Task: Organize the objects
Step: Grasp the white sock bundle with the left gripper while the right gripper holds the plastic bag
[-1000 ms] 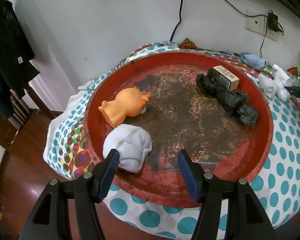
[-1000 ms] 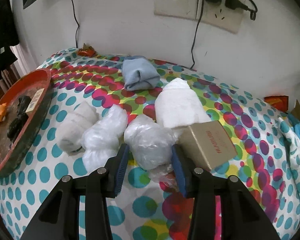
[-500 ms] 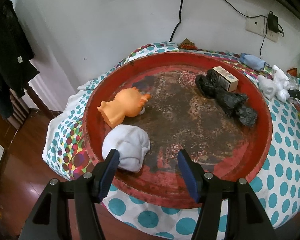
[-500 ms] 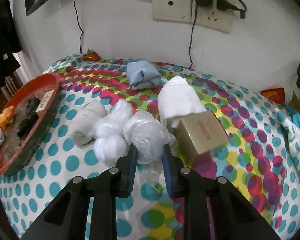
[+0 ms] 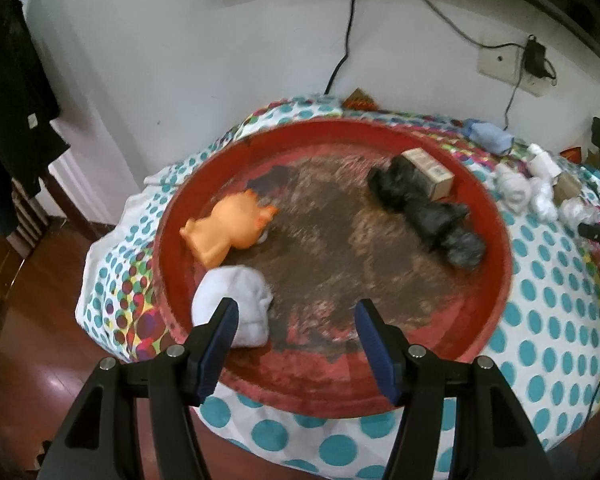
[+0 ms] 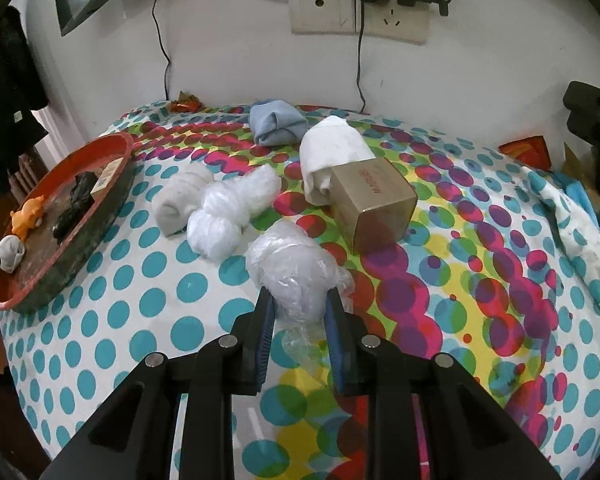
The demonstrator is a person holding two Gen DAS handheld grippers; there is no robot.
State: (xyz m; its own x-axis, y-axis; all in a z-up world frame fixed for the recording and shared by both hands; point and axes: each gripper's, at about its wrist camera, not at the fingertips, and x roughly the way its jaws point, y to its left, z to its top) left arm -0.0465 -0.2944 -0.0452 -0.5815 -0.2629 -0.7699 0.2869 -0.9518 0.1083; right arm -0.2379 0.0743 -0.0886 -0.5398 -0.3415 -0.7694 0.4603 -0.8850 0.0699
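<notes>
the right gripper (image 6: 299,312) is now closed on the crumpled clear plastic bag bundle (image 6: 296,270), which is pinched between its blue pads; a second earlier the jaws were standing apart on either side of that bundle, and the bundle was lying against the tan cardboard box (image 6: 374,204). since then the bundle has been drawn nearer and to the left, so it now sits apart from the box, over the polka-dot cloth of the desk (image 6: 148,304), with a loose tail of film trailing beneath the pads. whether it is fully clear of the cloth cannot be told. the grasp is judged to be secured, and the carry toward the round red rusted metal tray (image 6: 112,184) at the far left appears to be the step in hand. the left gripper (image 5: 296,320) is held wide open with nothing between its jaws, hovering over the near rim of the tray, much as it was a second ago. in the tray (image 5: 496,216) an orange rubber toy (image 5: 228,228), a rolled white sock (image 5: 240,296), a black plastic bag bundle (image 5: 428,204) and a small cardboard carton (image 5: 428,168) are already gathered. left on the cloth are a white plastic bundle (image 6: 232,212), a pale grey sock roll (image 6: 180,196), a white towel roll (image 6: 332,152) and a folded blue cloth (image 6: 276,122), so much sorting is judged to remain.
</notes>
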